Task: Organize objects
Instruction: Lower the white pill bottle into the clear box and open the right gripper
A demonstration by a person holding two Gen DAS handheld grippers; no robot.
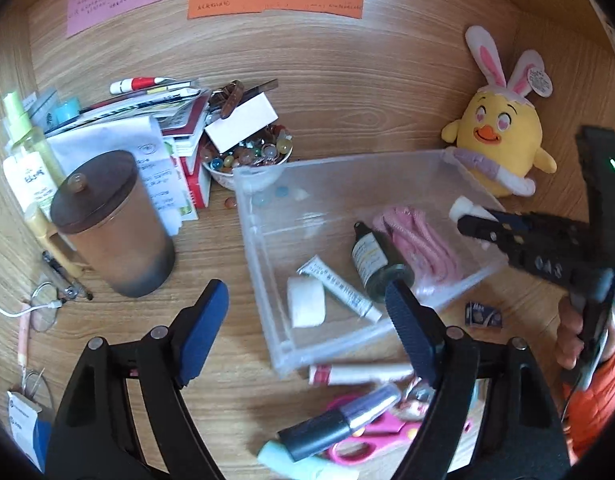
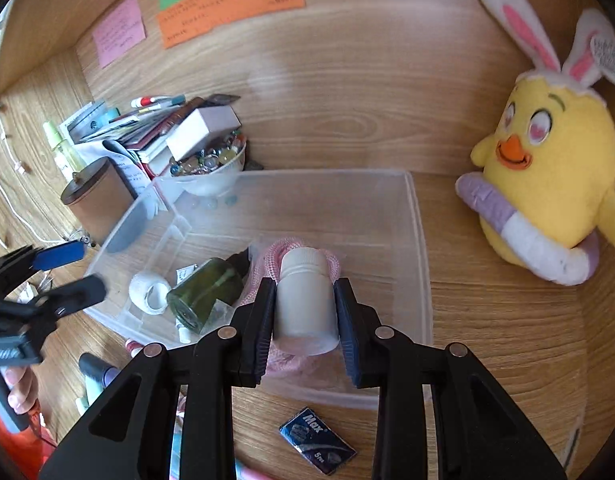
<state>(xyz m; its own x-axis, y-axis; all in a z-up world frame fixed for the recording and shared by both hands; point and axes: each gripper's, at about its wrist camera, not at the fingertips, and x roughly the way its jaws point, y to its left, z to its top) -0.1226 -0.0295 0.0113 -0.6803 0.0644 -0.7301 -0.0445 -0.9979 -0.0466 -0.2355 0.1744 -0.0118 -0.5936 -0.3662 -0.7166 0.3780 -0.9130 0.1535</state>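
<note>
On a cluttered wooden desk, the right gripper (image 2: pixel 305 312) clamps a white bottle (image 2: pixel 305 300) above a clear bin (image 2: pixel 421 264); released early, it might topple onto the glass bottle (image 2: pixel 203 294) while the left gripper (image 1: pixel 307 332) gapes empty.

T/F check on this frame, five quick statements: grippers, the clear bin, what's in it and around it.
1. The right gripper is shut on a white bottle. True.
2. The left gripper grips the green bottle. False: its jaws stand open with nothing between the pads; the green bottle lies in the clear bin.
3. A white tape roll lies inside the clear bin. True.
4. The plush chick sits inside the bin. False: it sits outside, against the wooden back wall.
5. The brown lidded cup lies on its side. False: it stands upright, lid on.
</note>
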